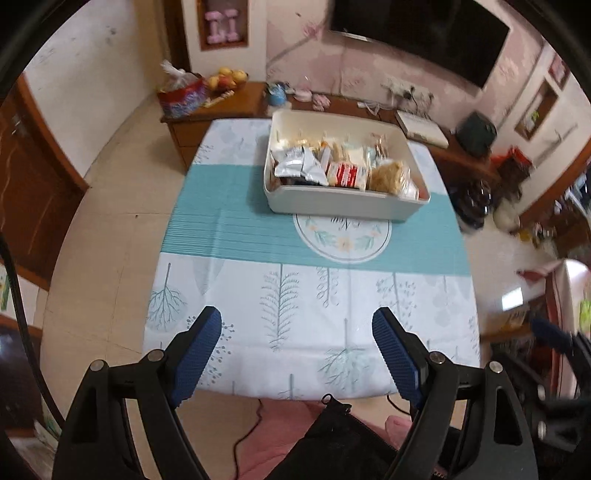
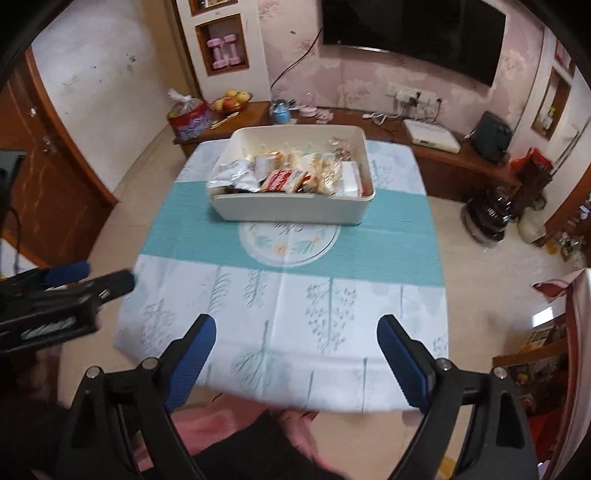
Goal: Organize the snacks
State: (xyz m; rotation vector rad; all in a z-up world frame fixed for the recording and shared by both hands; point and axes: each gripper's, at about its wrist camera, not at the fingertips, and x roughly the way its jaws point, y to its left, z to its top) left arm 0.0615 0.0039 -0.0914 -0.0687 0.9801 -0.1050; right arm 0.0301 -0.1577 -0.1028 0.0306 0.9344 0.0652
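A cream plastic bin stands on the far half of the table, filled with several snack packets: a silver foil bag, a red and white pack, clear bags of biscuits. My left gripper hangs open above the table's near edge, nothing between its blue pads. My right gripper is likewise open and empty over the near edge. The left gripper also shows at the left of the right wrist view.
The table wears a white and teal cloth with a round floral emblem. Behind it runs a low wooden cabinet with a fruit bowl, a red bag and a white box. A dark TV hangs on the wall. Pink and black clothing lies below the grippers.
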